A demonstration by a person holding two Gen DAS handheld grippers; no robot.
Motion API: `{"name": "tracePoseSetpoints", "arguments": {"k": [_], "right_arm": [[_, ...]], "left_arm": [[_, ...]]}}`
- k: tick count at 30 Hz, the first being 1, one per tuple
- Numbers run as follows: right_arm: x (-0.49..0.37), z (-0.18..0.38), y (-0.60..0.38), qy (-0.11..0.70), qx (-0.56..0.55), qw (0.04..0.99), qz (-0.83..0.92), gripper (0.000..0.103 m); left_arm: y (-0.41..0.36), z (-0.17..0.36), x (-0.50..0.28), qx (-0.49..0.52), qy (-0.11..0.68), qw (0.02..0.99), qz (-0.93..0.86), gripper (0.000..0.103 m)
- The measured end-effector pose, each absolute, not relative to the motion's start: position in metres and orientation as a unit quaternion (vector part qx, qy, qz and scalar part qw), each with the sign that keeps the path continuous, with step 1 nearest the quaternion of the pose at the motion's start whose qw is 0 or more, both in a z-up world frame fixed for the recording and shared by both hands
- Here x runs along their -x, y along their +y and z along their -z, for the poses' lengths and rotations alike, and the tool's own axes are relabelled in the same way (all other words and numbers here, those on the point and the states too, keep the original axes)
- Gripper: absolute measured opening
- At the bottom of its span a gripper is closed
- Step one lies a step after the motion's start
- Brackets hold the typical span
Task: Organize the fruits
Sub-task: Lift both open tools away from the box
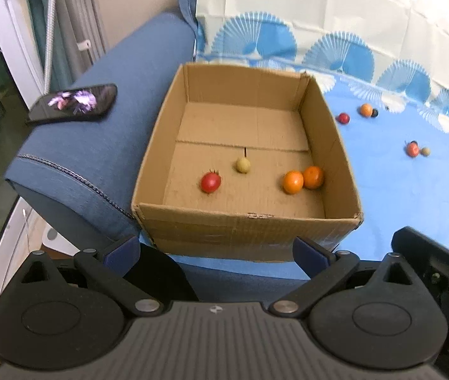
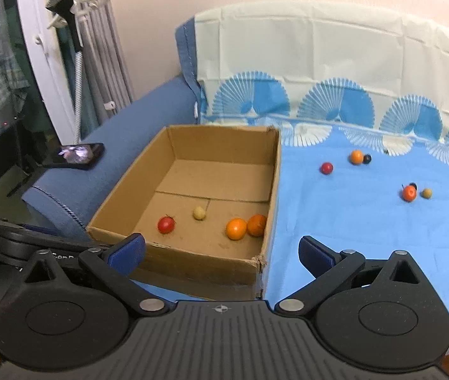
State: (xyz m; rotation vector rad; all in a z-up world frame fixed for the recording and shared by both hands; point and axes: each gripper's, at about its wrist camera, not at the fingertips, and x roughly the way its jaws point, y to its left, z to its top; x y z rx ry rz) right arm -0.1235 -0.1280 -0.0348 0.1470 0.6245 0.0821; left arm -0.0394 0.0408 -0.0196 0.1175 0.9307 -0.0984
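We see both tongs, left (image 1: pixel 216 248) and right (image 2: pixel 221 251), spread, empty | open brown cardboard box (image 1: pixel 246 221) ahead: four small round fruits inside.

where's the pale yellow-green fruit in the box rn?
In both wrist views the pale yellow-green fruit lies on the floor of the cardboard box, between the red fruit on its left and the two orange fruits on its right.

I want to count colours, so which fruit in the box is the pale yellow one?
The small one mid-box, between the red fruit and the two orange ones; it is the palest.
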Motion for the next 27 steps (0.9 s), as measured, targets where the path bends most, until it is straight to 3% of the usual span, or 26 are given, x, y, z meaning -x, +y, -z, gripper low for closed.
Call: {"name": "tracePoseSetpoints", "arguments": {"k": [27], "right_arm": [[0.156, 0.019, -0.127, 0.268, -0.077, 0.959, -0.047, 0.102]], "left_arm": [[0.045, -0.008, 0.066, -0.055, 0.413, 0.908, 0.044, 0.103]]}}
